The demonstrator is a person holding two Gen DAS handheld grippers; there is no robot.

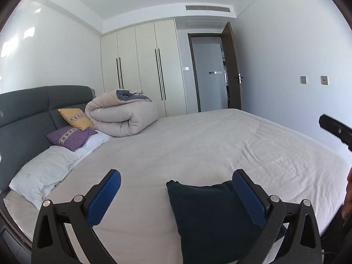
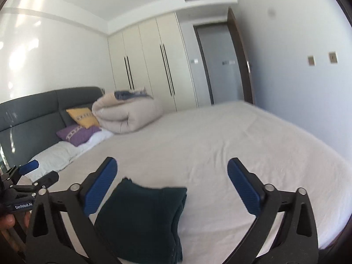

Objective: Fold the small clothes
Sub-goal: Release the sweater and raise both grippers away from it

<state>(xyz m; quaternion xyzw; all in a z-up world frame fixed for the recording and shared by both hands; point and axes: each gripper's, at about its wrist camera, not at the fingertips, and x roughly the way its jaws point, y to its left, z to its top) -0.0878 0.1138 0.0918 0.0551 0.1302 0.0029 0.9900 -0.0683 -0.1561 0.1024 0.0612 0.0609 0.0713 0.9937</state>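
The dark folded garment (image 1: pixel 211 217) lies flat on the pale bed sheet (image 1: pixel 198 145), near the bed's near edge, and I read it as a neat stack of layers with its folded edges showing on the right side in my right wrist view. My left gripper (image 1: pixel 176 189) hangs above it with its jaws spread wide, the blue pads (image 1: pixel 105 195) clear of the cloth; the garment sits low in the gap, toward the right-hand finger, which overlaps it in the picture, though I cannot tell that it touches. My right gripper (image 2: pixel 171 180) is likewise spread wide and grips nothing, with the garment below and toward its left-hand finger. From the right wrist view I see my other tool at the left edge, with a bit of a hand under it. Farther up the bed a rolled beige duvet (image 1: pixel 123 116) sits by the grey headboard (image 1: pixel 33 110), with a yellow cushion (image 1: pixel 74 117), a purple cushion (image 1: pixel 70 137) and a white pillow (image 1: pixel 44 171) beside it. Behind stand a cream wardrobe (image 1: pixel 140 66) and an open dark door (image 1: pixel 231 66).
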